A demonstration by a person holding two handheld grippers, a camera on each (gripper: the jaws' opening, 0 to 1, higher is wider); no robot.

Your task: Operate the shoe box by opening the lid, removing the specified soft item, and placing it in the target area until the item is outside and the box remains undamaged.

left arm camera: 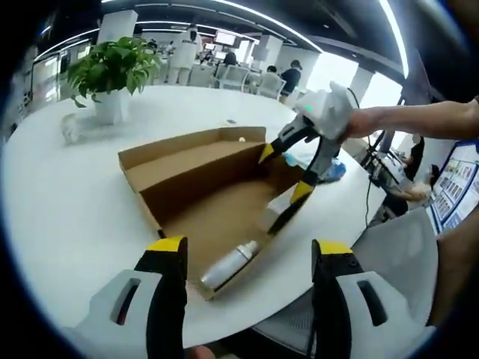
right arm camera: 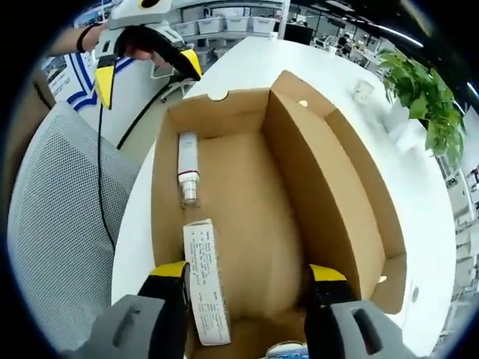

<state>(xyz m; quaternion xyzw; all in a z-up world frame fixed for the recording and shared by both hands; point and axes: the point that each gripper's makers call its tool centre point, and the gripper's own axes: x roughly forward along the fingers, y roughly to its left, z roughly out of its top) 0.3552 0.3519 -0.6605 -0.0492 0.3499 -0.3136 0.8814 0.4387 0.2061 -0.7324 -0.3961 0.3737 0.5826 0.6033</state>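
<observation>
I'm working in an open-plan office: a big white round table [left arm camera: 67,202] with a potted plant [left arm camera: 112,71] on it, and a grey mesh office chair [right arm camera: 63,217] pulled up just beside its edge. Behind, I see rows of desks [left arm camera: 217,75] with monitors [left arm camera: 224,37], people standing and seated, long ceiling light strips [left arm camera: 262,19] and bright windows [left arm camera: 329,71].

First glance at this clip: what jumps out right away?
An open cardboard box lies on a white round table, its lid folded back. Inside lie a small white bottle and a long printed carton. The right gripper reaches open into the box, while the left gripper hovers open at its near end; a potted plant stands farther back on the table.
</observation>
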